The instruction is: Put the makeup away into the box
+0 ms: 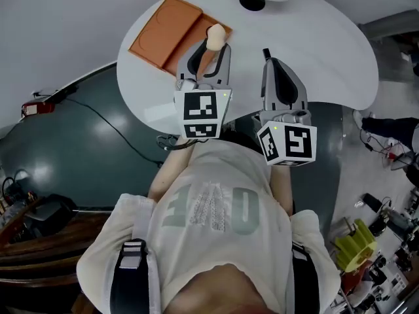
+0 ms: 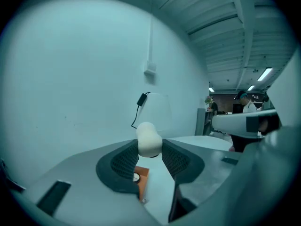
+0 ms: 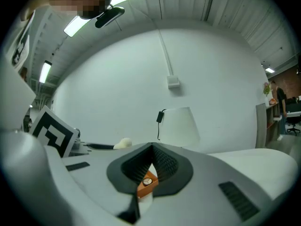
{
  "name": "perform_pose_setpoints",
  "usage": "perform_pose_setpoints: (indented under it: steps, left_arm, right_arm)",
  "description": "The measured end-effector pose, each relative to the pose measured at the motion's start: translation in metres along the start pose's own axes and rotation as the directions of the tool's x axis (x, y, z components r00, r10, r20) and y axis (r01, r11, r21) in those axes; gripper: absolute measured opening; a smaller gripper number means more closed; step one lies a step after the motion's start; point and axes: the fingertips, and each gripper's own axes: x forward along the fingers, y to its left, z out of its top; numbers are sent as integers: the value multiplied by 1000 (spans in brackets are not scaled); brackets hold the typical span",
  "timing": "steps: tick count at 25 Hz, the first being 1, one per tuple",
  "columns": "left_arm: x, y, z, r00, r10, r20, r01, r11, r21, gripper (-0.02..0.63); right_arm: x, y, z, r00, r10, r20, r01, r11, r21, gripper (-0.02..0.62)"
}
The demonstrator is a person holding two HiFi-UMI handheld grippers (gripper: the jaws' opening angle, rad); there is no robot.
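Note:
An egg-shaped cream makeup sponge (image 1: 214, 36) is raised above the round white table (image 1: 314, 38), with my left gripper (image 1: 211, 46) shut on it. In the left gripper view the sponge (image 2: 149, 139) sits squeezed between the two dark pads (image 2: 123, 163). The open orange box (image 1: 163, 34) lies on the table at the far left, below and beyond the sponge; a corner of the box (image 2: 141, 178) shows under the jaws. My right gripper (image 1: 267, 61) hovers beside the left one, shut and empty. Through the right gripper (image 3: 151, 149) a bit of the box (image 3: 146, 183) shows.
A white lamp (image 3: 178, 121) with a dark base (image 1: 252, 2) stands at the table's far edge, its cord running up the wall. Dark floor surrounds the table. Cables and wooden furniture (image 1: 39, 241) lie at lower left, clutter with a yellow item (image 1: 357, 244) at lower right.

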Motion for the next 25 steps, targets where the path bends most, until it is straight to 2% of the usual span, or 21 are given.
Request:
perform_pose_setpoints:
  steps: [3, 9, 11, 13, 16, 19, 22, 25]
  left_arm:
    - [-10, 12, 8, 999, 32, 23, -31, 999, -7, 161]
    - [-13, 20, 3, 999, 50, 10, -49, 998, -30, 161]
    - [-9, 24, -10, 999, 44, -20, -45, 997, -65, 161]
    - [3, 34, -42, 994, 35, -106, -48, 991, -125, 161]
    - [19, 53, -95, 967, 52, -251, -89, 987, -136, 161]
    - [28, 66, -129, 937, 49, -346, -111, 980, -162, 161]
    - [39, 74, -151, 907, 44, -418, -123, 979, -164, 161]
    - [50, 79, -159, 889, 36, -456, -112, 984, -140, 161]
  right_arm:
    - [3, 13, 2, 999, 34, 4, -34, 999, -8, 0]
    - [7, 24, 5, 998, 70, 11, -69, 997, -18, 0]
    - [7, 26, 4, 997, 78, 10, -77, 997, -19, 0]
    - [6, 29, 0, 996, 87, 2, -87, 996, -19, 0]
    - [6, 35, -8, 994, 104, -23, -105, 994, -32, 0]
    - [7, 38, -13, 993, 110, -41, -112, 993, -44, 0]
    - [10, 37, -14, 993, 107, -47, -109, 993, -44, 0]
    - [14, 37, -19, 992, 108, -59, -111, 993, -48, 0]
